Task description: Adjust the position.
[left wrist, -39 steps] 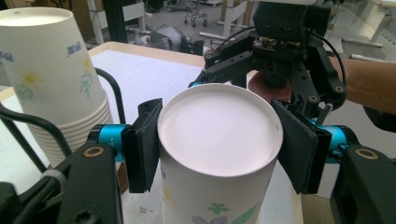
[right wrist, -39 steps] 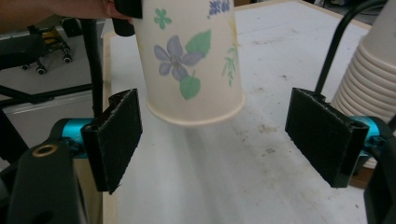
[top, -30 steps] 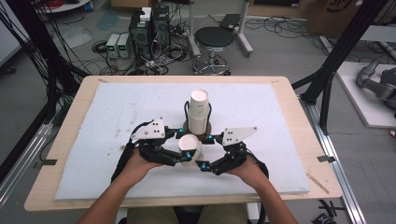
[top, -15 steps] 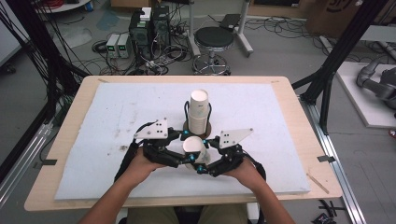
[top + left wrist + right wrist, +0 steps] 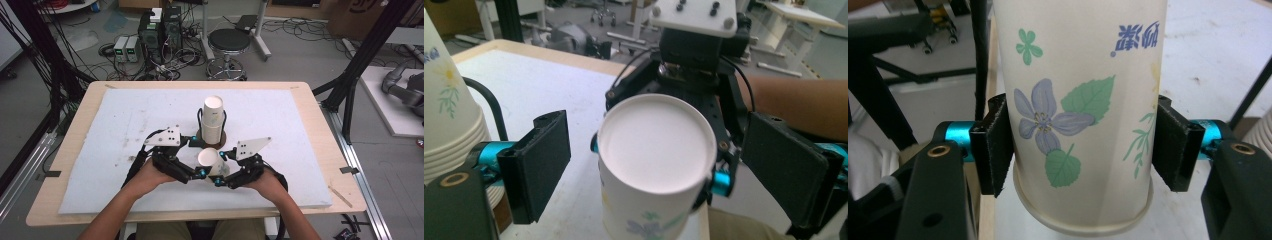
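Your right gripper [image 5: 220,172] fingers are pinching an upside-down paper cup [image 5: 209,161] just before the cup stack [image 5: 213,119]; your left gripper [image 5: 664,172] fingers are spreading around it, regrasp apparently pending.

Matt white paper cup [image 5: 1083,115] with printed flowers, rough black jaws, pale wooden table [image 5: 325,135], white matt mat [image 5: 115,130]

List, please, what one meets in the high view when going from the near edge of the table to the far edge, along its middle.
Held paper cup, clamped upside down in the right claw → stack of paper cups in its black wire holder → bare white mat → wooden table edge.
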`<state>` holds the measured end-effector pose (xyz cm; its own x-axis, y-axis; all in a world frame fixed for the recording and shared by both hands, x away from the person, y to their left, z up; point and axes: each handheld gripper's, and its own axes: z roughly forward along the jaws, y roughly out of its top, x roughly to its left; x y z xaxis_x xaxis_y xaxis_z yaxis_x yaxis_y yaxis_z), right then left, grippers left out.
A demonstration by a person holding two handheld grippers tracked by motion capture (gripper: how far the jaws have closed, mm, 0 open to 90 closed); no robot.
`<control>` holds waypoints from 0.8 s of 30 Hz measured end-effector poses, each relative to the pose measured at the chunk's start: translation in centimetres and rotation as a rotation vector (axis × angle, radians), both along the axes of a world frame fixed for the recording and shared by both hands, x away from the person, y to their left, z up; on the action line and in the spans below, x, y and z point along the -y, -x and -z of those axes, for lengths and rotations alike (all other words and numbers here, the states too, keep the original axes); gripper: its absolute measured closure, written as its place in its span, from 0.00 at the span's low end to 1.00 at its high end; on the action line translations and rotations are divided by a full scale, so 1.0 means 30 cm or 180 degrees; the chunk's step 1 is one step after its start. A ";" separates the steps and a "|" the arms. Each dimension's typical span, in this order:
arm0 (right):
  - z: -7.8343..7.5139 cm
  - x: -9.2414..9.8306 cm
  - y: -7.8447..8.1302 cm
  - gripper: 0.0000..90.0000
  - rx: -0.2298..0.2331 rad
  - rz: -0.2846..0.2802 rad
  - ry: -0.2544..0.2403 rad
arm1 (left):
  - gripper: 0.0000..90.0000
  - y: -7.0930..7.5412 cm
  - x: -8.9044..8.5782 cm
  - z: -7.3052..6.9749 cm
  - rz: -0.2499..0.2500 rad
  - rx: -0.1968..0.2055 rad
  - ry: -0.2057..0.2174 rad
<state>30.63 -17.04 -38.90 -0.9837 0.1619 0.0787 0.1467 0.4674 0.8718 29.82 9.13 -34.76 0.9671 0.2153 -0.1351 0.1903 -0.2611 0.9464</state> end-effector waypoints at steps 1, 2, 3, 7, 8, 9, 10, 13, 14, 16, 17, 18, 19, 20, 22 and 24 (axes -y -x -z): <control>-0.003 0.003 -0.002 0.39 0.0015 -0.0010 0.0040 | 0.14 0.000 -0.001 -0.002 0.0005 0.0001 -0.0033; -0.008 0.005 -0.003 0.39 0.0029 -0.0020 0.0083 | 0.14 0.000 -0.004 -0.004 0.0011 0.0002 -0.0058; -0.008 0.005 -0.003 0.39 0.0029 -0.0020 0.0083 | 0.14 0.000 -0.004 -0.004 0.0011 0.0002 -0.0058; -0.037 0.005 -0.008 0.39 0.0140 -0.0073 0.0332 | 0.14 0.000 -0.012 -0.016 0.0094 -0.0013 -0.0141; -0.044 0.004 -0.008 0.39 0.0144 -0.0091 0.0364 | 0.14 0.000 -0.012 -0.018 0.0109 -0.0010 -0.0178; -0.044 0.004 -0.008 0.39 0.0144 -0.0091 0.0364 | 0.14 0.000 -0.012 -0.018 0.0109 -0.0010 -0.0178; -0.056 0.001 -0.011 0.39 0.0180 -0.0106 0.0433 | 0.14 0.000 -0.012 -0.025 0.0136 0.0024 -0.0264; -0.072 -0.009 -0.011 0.39 0.0200 -0.0173 0.0570 | 0.14 0.001 -0.010 -0.032 0.0140 0.0039 -0.0328; -0.077 -0.014 -0.011 0.39 0.0217 -0.0198 0.0617 | 0.14 0.000 -0.009 -0.038 0.0159 0.0061 -0.0388; -0.088 -0.023 -0.009 0.39 0.0241 -0.0238 0.0706 | 0.15 0.000 -0.007 -0.041 0.0203 0.0051 -0.0445; -0.093 -0.027 -0.010 0.39 0.0257 -0.0259 0.0753 | 0.15 0.000 -0.005 -0.041 0.0216 0.0042 -0.0480; -0.099 -0.032 -0.010 0.39 0.0270 -0.0268 0.0793 | 0.15 0.000 -0.004 -0.042 0.0241 0.0046 -0.0521; -0.104 -0.037 -0.011 0.39 0.0289 -0.0284 0.0831 | 0.15 -0.001 -0.002 -0.041 0.0257 0.0045 -0.0546; -0.109 -0.041 -0.011 0.39 0.0304 -0.0307 0.0852 | 0.15 -0.001 0.000 -0.040 0.0261 0.0044 -0.0579; -0.113 -0.045 -0.011 0.39 0.0307 -0.0320 0.0890 | 0.15 -0.001 0.002 -0.039 0.0262 0.0034 -0.0596; -0.125 -0.060 -0.009 0.39 0.0364 -0.0355 0.1028 | 0.16 -0.003 0.005 -0.035 0.0274 0.0015 -0.0617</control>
